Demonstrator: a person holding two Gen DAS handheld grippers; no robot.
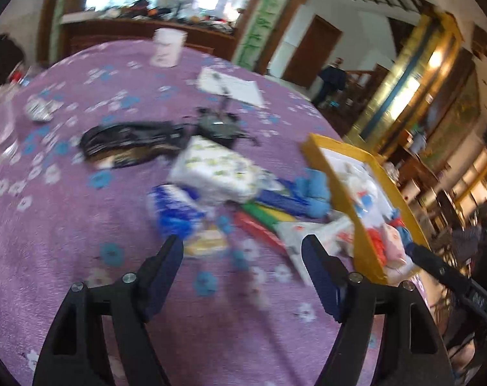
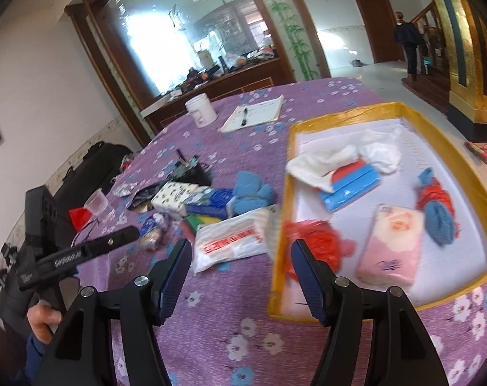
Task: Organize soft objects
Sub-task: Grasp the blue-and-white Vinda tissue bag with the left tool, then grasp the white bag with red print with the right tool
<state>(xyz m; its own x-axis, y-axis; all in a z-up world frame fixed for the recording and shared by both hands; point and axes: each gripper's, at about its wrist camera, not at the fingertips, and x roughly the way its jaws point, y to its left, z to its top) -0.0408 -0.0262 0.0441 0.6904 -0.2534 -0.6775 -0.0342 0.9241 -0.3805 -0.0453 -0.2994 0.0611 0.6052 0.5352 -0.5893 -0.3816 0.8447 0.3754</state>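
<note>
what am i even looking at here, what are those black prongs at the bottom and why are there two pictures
The black prongs are the two fingers of a hand-held gripper. A person holds one such tool in each hand, and each carries a wide-angle camera looking forward along its fingers. That gives two pictures: one from the left gripper, one from the right gripper. Both stand open and hold nothing.

Below them is a table with a purple flowered cloth. On it sits a yellow-edged tray already holding soft things: a pink tissue pack, a crumpled red bag, and a red and blue bundle. Still loose on the cloth are a white plastic bag with red print, a blue cloth and a patterned tissue pack. The pictures are a little blurred.
</note>
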